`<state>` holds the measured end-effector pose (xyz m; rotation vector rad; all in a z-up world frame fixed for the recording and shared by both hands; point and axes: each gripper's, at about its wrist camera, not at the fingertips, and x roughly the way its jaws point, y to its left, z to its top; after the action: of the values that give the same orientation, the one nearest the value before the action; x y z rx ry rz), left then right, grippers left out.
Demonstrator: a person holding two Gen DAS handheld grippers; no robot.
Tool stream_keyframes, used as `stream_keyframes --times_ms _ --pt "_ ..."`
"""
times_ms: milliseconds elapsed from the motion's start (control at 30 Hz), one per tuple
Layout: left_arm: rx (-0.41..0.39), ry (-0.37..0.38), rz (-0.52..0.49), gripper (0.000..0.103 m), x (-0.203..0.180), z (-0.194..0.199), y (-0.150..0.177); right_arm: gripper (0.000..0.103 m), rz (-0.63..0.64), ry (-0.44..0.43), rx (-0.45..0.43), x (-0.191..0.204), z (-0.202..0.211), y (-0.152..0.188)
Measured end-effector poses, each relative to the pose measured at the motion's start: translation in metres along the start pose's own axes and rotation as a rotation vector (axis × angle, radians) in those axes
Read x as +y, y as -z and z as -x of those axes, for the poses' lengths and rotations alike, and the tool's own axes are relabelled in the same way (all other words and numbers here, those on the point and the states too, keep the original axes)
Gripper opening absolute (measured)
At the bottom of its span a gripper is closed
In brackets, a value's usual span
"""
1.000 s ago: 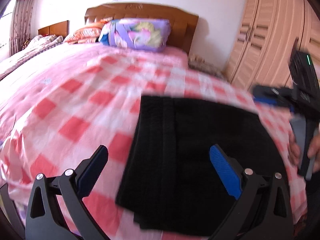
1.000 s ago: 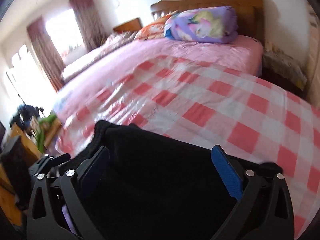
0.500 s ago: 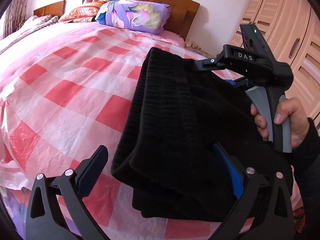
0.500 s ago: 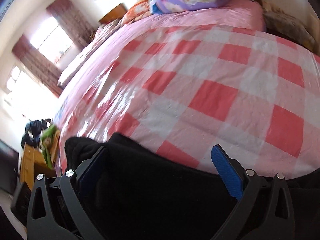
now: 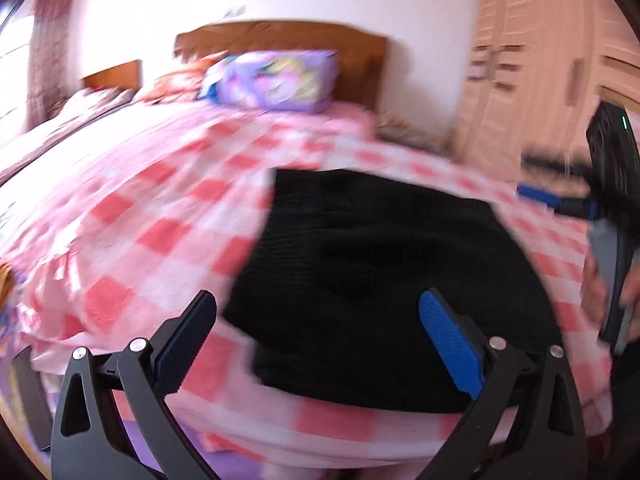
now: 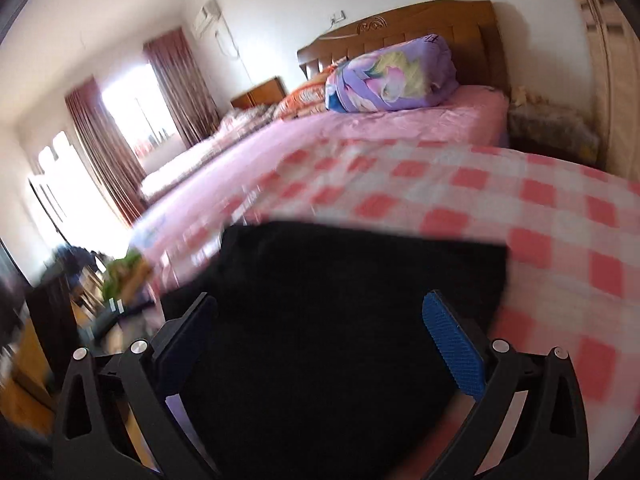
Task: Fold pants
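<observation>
The black pants (image 5: 384, 280) lie folded into a thick rectangle on the pink-and-white checked bedspread (image 5: 160, 216), near the bed's front edge. My left gripper (image 5: 316, 320) is open and empty, just in front of the pants. My right gripper (image 6: 320, 320) is open and empty above the pants (image 6: 340, 320); in the left wrist view it (image 5: 560, 200) is off the right side of the pants, held by a hand. Both views are motion-blurred.
A purple floral pillow (image 5: 276, 80) and wooden headboard (image 5: 288, 40) stand at the far end of the bed. A wardrobe (image 5: 520, 80) is at the right. Curtained windows (image 6: 120, 132) and clutter (image 6: 120, 276) lie left of the bed.
Half a second ago the pants were lifted over the grippers; now they lie flat on the bed. Both grippers have pulled back, open and free of the cloth.
</observation>
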<state>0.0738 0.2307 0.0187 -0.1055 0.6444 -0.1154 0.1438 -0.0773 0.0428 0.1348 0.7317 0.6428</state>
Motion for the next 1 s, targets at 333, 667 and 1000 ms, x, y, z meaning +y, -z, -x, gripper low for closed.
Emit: stream_keyframes --times_ms 333,667,1000 --pt "0.058 -0.047 -0.216 0.102 -0.066 -0.031 0.021 0.099 0.084 0.154 0.211 0.01 0.023 0.127" --pt "0.082 -0.132 -0.336 0.102 -0.094 -0.006 0.026 0.099 0.035 0.268 0.064 0.015 0.086 0.125" --pt "-0.073 -0.194 -0.256 0.102 -0.098 0.041 0.003 0.099 -0.036 0.308 -0.133 0.024 0.137 0.09"
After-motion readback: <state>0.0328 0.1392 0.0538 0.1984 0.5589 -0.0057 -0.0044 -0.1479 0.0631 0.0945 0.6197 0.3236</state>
